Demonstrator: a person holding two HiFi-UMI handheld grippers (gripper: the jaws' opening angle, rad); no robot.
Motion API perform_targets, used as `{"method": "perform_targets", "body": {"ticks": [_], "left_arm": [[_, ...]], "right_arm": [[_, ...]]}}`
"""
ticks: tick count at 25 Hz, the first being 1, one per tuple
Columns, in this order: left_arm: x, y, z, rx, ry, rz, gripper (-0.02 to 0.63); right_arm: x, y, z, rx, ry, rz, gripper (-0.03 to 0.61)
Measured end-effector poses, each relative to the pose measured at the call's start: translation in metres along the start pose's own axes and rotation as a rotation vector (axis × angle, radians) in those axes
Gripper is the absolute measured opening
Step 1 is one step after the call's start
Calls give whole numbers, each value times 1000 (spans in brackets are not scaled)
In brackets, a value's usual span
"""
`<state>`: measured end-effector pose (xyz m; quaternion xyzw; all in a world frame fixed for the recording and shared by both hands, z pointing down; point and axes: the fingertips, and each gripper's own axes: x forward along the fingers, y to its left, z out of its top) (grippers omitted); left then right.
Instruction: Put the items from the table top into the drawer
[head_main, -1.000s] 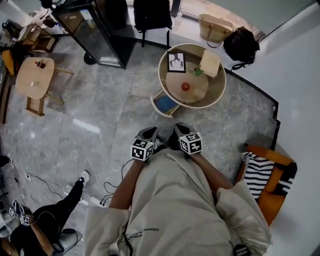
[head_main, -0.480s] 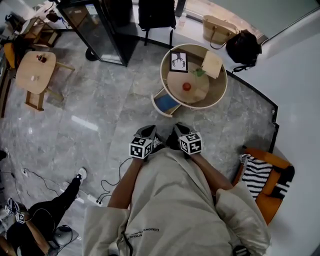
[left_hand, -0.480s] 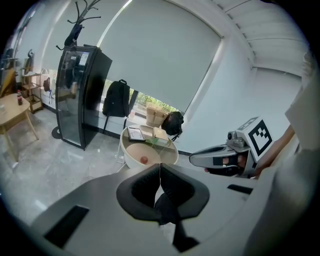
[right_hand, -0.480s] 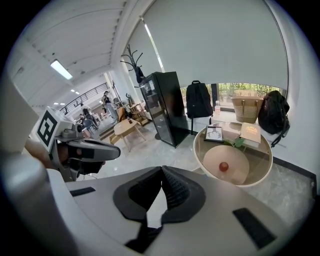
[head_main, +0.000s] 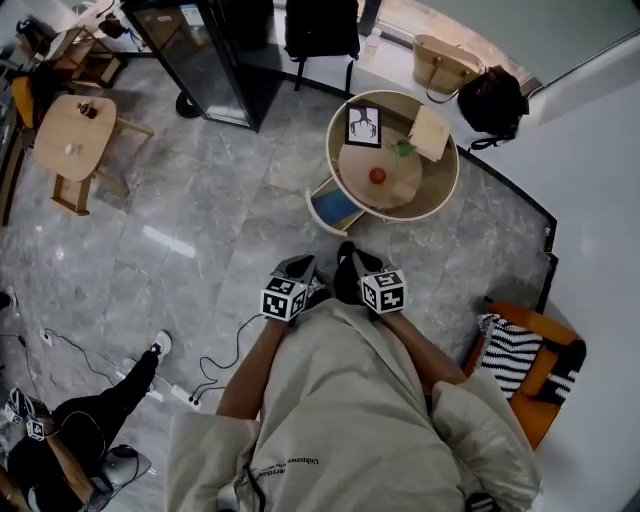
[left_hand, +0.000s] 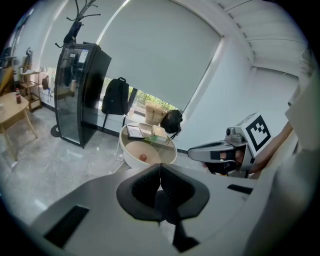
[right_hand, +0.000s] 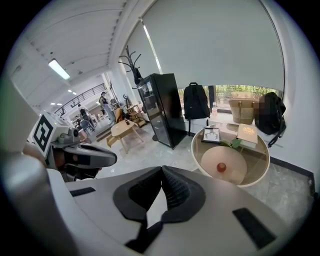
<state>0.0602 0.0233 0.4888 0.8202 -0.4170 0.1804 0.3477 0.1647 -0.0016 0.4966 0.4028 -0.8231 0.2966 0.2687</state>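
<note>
Grey marble floor (head_main: 200, 220), white wall (head_main: 600, 200) on the right. Upper left: black glass-front cabinet (head_main: 205, 55). Wooden side table (head_main: 70, 140) at the left edge. Black backpack (head_main: 320, 25) top centre. Orange chair (head_main: 535, 405) lower right. Right gripper view: roller blind (right_hand: 215, 45) mostly down, ceiling strip light (right_hand: 59, 69) lit.
</note>
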Motion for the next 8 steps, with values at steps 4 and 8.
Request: {"method": "perform_targets", "body": {"ticks": [4, 8], "left_arm": [[-3, 9, 1, -31, -25, 19, 23], [-9, 18, -1, -55, -39, 29, 23]], "right_arm": [[6, 1, -1, -7, 16, 3, 34], [9, 5, -3, -4, 15, 2, 34]]}}
